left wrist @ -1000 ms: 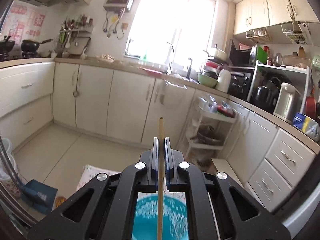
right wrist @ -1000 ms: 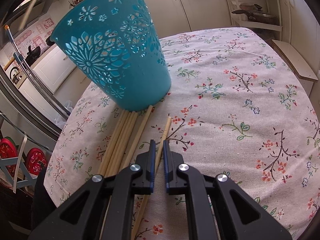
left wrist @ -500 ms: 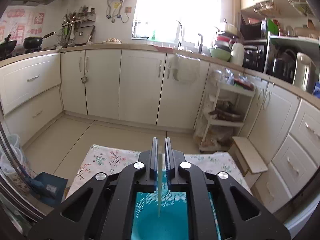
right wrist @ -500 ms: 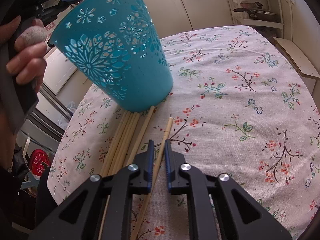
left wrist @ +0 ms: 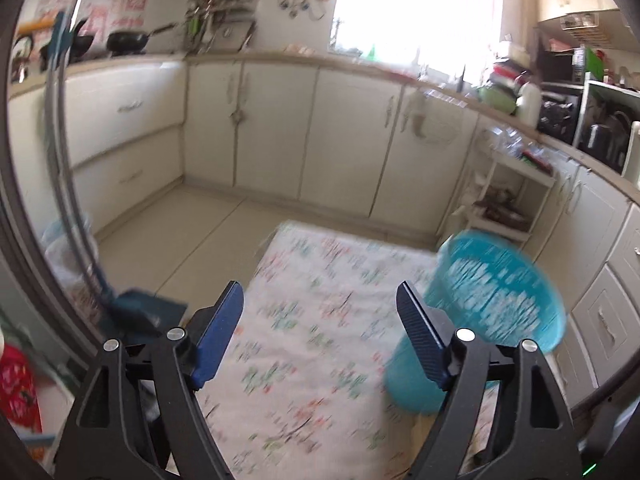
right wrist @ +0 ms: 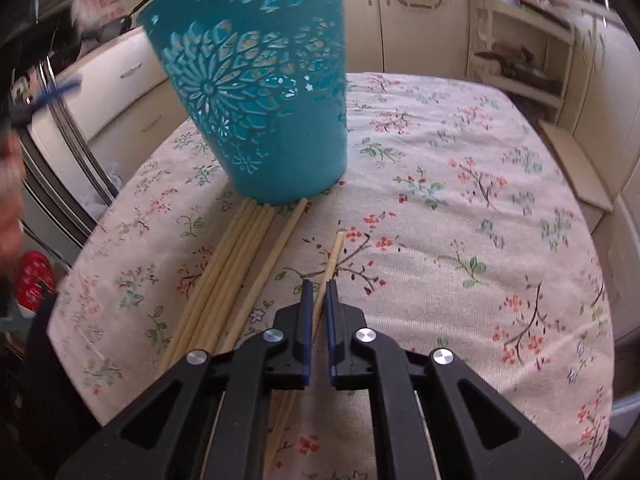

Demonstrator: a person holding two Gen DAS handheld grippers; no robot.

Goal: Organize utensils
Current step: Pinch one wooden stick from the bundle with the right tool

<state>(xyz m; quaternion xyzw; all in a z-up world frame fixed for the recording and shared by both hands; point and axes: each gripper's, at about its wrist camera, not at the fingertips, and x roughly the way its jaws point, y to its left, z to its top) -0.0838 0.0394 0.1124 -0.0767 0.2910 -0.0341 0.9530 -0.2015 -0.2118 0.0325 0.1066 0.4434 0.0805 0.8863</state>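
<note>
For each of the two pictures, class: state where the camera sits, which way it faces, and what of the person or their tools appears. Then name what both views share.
Left wrist: sits on the left gripper, facing forward and down over the floral tablecloth toward kitchen cabinets; its jaws are opening, with nothing between them.
Right wrist: sits on the right gripper, facing down at the table; jaws shut on a chopstick, a blurred hand at the left edge.
Shared: the teal basket and the tablecloth.

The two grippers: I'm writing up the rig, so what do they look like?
Both match. The left gripper and the right gripper have black, angular frames with triangular cut-outs, round silver bolt heads at the pivots, and flat blue finger pads. No cables or markings show.
</note>
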